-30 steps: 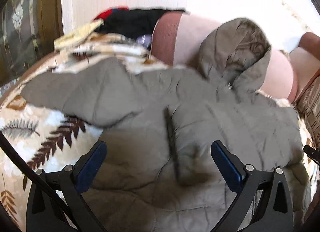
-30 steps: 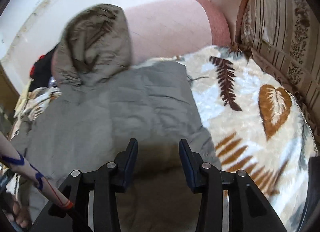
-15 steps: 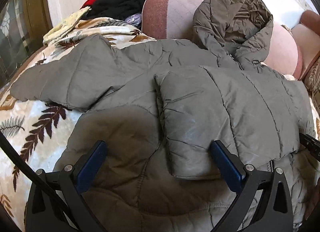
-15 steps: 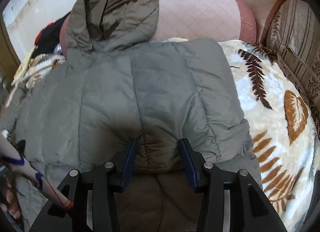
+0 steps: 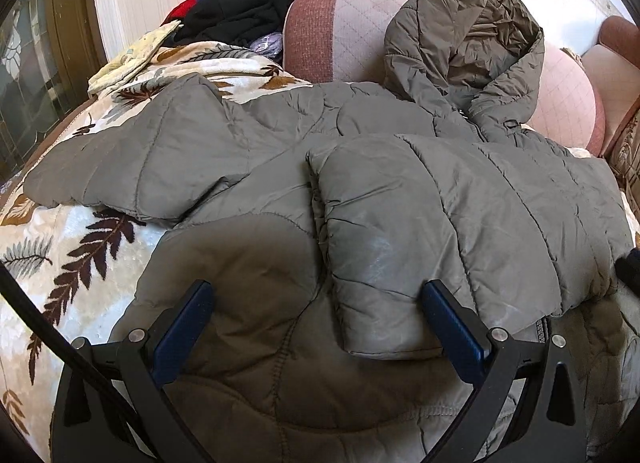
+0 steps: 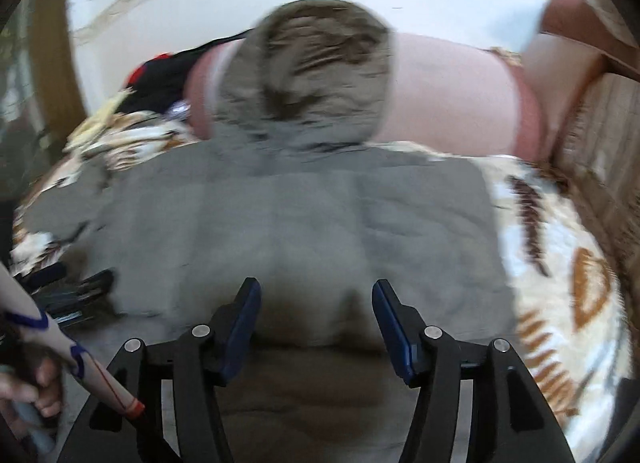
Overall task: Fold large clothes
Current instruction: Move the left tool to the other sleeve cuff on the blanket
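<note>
A grey-olive quilted hooded jacket [image 5: 248, 263] lies front-up on a leaf-patterned blanket. Its hood [image 5: 468, 43] leans against a pink bolster. One sleeve [image 5: 460, 223] is folded across the chest; the other sleeve [image 5: 132, 167] stretches out to the left. My left gripper [image 5: 316, 303] hovers wide open over the jacket's lower front, holding nothing. In the blurred right wrist view the jacket [image 6: 300, 223] fills the middle, and my right gripper [image 6: 316, 295] stands over the folded sleeve's cuff, its jaws opening with no cloth pinched between the pads.
The blanket [image 5: 60, 263] covers the bed. A pink bolster [image 5: 340, 31] lies along the head, with dark and red clothes [image 5: 240, 11] piled at its left. A striped cushion [image 6: 600, 143] is at the right. A person's hand [image 6: 32, 391] shows at lower left.
The right gripper's jaws have spread wider and its view has swung, leaving the sleeve lying folded across the chest. The left gripper dropped a little closer to the jacket, then stayed still and open.
</note>
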### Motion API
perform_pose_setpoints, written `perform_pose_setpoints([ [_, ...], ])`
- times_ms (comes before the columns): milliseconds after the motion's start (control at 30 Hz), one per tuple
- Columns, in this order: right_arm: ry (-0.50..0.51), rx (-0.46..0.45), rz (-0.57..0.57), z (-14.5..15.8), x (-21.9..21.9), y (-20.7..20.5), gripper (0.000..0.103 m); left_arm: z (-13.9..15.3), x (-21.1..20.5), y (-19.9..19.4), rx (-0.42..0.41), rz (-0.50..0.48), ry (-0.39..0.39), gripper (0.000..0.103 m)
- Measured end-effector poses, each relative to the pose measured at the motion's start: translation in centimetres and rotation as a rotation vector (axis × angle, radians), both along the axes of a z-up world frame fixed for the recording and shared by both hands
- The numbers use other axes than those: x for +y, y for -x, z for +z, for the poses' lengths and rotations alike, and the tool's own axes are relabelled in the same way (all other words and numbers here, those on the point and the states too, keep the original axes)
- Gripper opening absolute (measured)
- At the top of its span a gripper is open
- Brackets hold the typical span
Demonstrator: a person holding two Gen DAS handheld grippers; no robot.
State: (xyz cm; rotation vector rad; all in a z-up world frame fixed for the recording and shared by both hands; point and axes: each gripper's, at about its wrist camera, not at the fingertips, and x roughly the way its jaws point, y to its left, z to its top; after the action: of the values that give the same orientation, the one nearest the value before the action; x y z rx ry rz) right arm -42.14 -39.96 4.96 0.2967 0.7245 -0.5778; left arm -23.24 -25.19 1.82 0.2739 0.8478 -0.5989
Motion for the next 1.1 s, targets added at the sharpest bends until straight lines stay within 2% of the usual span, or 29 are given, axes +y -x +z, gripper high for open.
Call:
perform_pose_setpoints([
  [100,0.025,0.083,0.012,-1.7,0.7,-1.2,0.063,0.0,0.0,0.0,0.0,-0.001,-0.001,0.103],
  [167,-0.042,0.108,0.013,-3.0,-0.1,-1.5,0.063,0.0,0.0,0.0,0.001,-0.001,0.0,0.103],
  [267,-0.082,0.111,-0.003,-3.7,-0.8,-1.4,0.068,0.1,0.1,0.0,0.005,-0.006,0.015,0.103],
  [400,-0.05,0.137,0.004,-4.0,-0.2,-1.7,0.074,1.5,0.9,-0.6,0.028,-0.018,0.1,0.103],
  [533,-0.017,0.161,0.015,-4.4,0.2,-2.0,0.077,3.8,3.5,-3.0,0.012,0.042,0.176,0.103],
  [633,-0.027,0.158,0.019,-4.6,0.0,-1.9,0.079,4.9,6.5,-6.3,-0.02,0.145,0.196,0.103],
  [733,-0.038,0.154,0.02,-4.7,-0.1,-1.9,0.081,5.3,10.4,-10.2,-0.043,0.293,0.215,0.103],
  [833,-0.044,0.152,0.025,-4.8,-0.1,-1.9,0.083,4.8,14.6,-14.0,-0.074,0.441,0.193,0.103],
  [967,-0.037,0.164,0.032,-5.0,0.0,-2.1,0.086,3.7,18.7,-17.7,-0.051,0.551,0.204,0.103],
  [1100,-0.044,0.151,0.034,-5.0,0.0,-1.9,0.086,2.9,22.9,-20.4,0.016,0.628,0.304,0.103],
])
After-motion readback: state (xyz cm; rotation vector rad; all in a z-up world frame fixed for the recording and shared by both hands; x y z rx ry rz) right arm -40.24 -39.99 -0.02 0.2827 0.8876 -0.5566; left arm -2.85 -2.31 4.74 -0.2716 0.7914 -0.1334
